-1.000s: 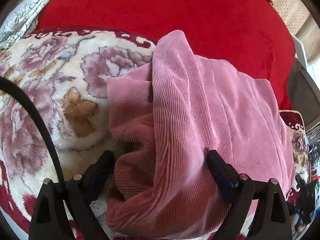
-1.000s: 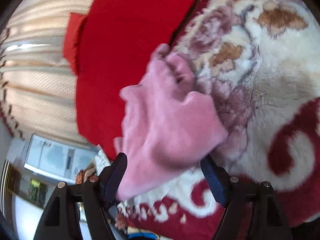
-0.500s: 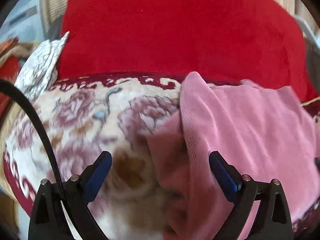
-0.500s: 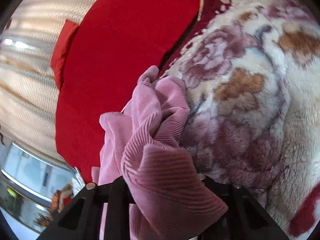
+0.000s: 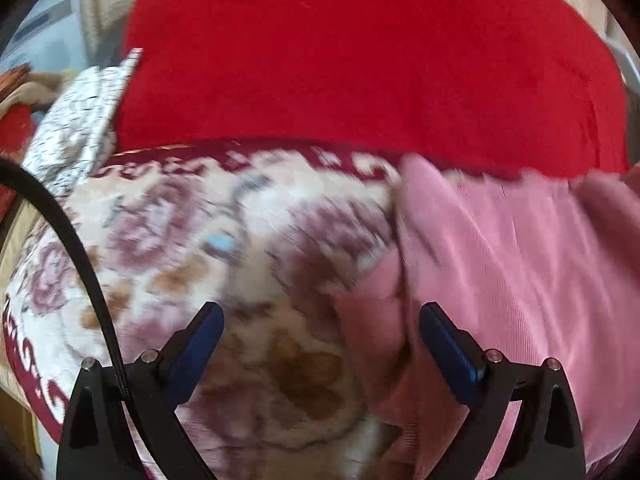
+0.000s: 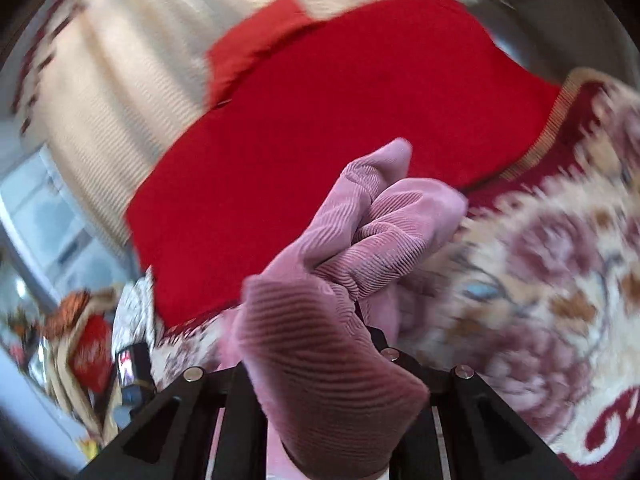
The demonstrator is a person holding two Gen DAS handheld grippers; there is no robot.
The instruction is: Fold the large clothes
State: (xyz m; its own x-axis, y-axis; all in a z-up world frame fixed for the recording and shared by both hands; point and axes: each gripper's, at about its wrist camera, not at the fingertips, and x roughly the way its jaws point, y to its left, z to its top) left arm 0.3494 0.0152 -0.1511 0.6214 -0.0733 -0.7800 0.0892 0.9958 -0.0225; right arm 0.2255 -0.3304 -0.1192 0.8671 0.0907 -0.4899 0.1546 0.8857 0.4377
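Left tongs: the left gripper (image 5: 318, 344) is released, its two blue-padded fingers (image 5: 448, 354) stand wide apart and nothing is between them. It hangs over the flowered blanket, with the edge of the pink cloth just beside the right finger.

Right tongs: the right gripper (image 6: 316, 384) is clenched on a bunch of the pink cloth. The cloth covers the finger tips, so the tips themselves are hidden.

Pink cloth: the ribbed pink garment (image 5: 520, 280) lies on the right part of the flowered blanket in the left wrist view, and its far edge touches the border of the red cover. In the right wrist view a crumpled fold of the garment (image 6: 352, 264) rises from the closed fingers and points toward the red cover.

Blanket: the flowered blanket (image 5: 192, 248) is cream with dull purple roses, brown patches and a dark red border. The same blanket (image 6: 552, 280) fills the right side of the right wrist view.

Red cover: a plain red cover (image 5: 360, 60) lies behind the blanket.

Other: a black cable (image 5: 68, 236) curves over the left side. A white patterned cloth (image 5: 80, 120) lies at the far left. Both views are blurred.
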